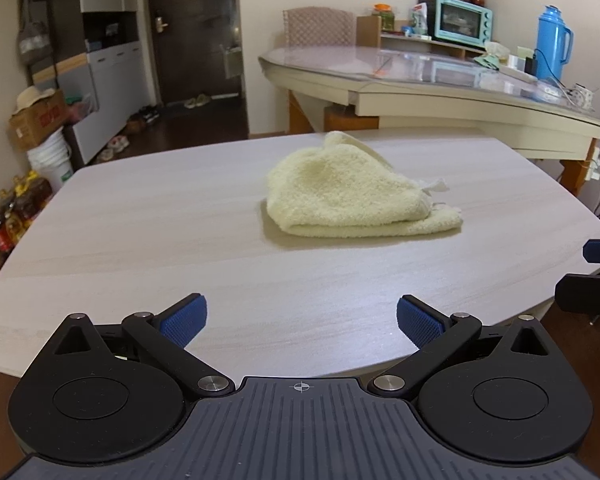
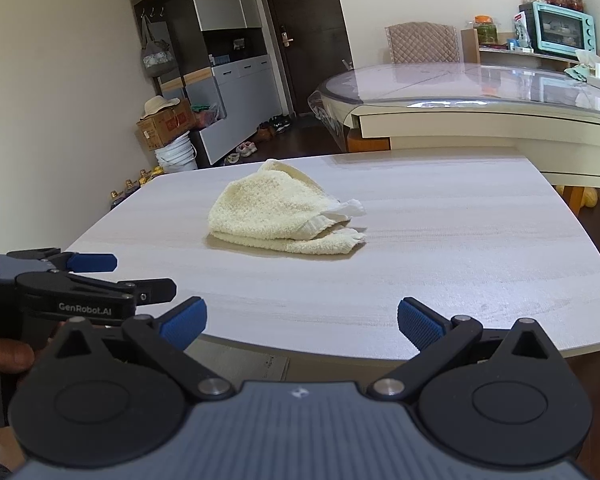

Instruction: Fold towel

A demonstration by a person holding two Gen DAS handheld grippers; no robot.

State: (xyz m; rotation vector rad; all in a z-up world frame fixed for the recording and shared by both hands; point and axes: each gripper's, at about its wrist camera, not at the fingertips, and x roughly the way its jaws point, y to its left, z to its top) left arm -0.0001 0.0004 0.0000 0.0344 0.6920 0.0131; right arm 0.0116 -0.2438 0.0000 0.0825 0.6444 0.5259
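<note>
Both my grippers, left gripper [image 1: 302, 320] and right gripper [image 2: 302, 320], hang spread wide and empty over the table's [image 1: 140, 240] near edge. Farther in, toward the middle, the cream towel [image 1: 352, 196] lies loosely doubled, a white tag poking out right. If I pinch only the top layer, I expect the lopsided pile to drag or bunch rather than fold square.

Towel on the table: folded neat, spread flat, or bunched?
Bunched. The towel lies in a rumpled, loosely doubled heap on the table, layers uneven and a white tag sticking out. Neither gripper touches it.
</note>
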